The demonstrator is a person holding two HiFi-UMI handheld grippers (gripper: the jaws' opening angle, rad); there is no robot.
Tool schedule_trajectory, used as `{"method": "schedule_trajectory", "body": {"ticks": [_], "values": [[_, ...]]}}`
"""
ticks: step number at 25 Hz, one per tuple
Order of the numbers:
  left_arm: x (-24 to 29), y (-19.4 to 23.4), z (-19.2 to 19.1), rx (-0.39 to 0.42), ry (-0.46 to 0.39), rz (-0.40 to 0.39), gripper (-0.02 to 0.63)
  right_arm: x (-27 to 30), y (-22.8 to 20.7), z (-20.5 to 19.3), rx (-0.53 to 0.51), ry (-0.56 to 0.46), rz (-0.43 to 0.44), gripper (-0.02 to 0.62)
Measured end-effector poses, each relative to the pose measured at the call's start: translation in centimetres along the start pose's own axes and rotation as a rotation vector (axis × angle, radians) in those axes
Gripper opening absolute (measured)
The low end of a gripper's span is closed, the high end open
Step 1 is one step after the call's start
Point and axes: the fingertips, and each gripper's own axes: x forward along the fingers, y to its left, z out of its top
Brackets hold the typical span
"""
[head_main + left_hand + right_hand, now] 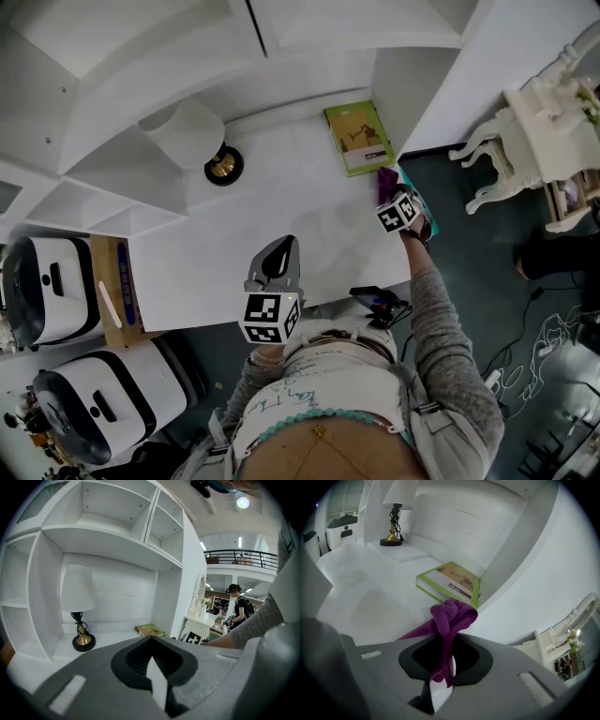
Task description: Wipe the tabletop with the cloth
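Note:
The purple cloth [450, 618] hangs bunched from my right gripper [449, 639], which is shut on it. In the head view this gripper [392, 194] sits at the right edge of the white tabletop [281, 197], with the cloth [385, 177] just below the green book [359, 138]. I cannot tell whether the cloth touches the tabletop. My left gripper [284, 242] hovers over the desk's front edge, shut with nothing in it. In its own view the left gripper [151, 640] points toward the back wall, its jaws together.
A white-shaded lamp [211, 155] on a black base stands at the back left under the shelves. The book [450, 584] lies at the back right. A black device [375, 302] sits at the front edge. White ornate furniture [534, 131] stands to the right, white machines [47, 291] to the left.

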Motion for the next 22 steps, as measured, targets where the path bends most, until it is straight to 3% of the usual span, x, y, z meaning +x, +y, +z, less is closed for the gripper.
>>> {"method": "schedule_trajectory", "body": {"ticks": [10,22], "values": [[-0.2,0.7,0.0,0.003,0.006,0.015,0.002,0.1,-2.1,-1.7,0.045,0.020,-0.026,0.083],[0.2,-0.2,-0.4,0.009,0.010,-0.026,0.002,-1.7,-1.6,-5.3,0.012,0.013,-0.065,0.080]]}}
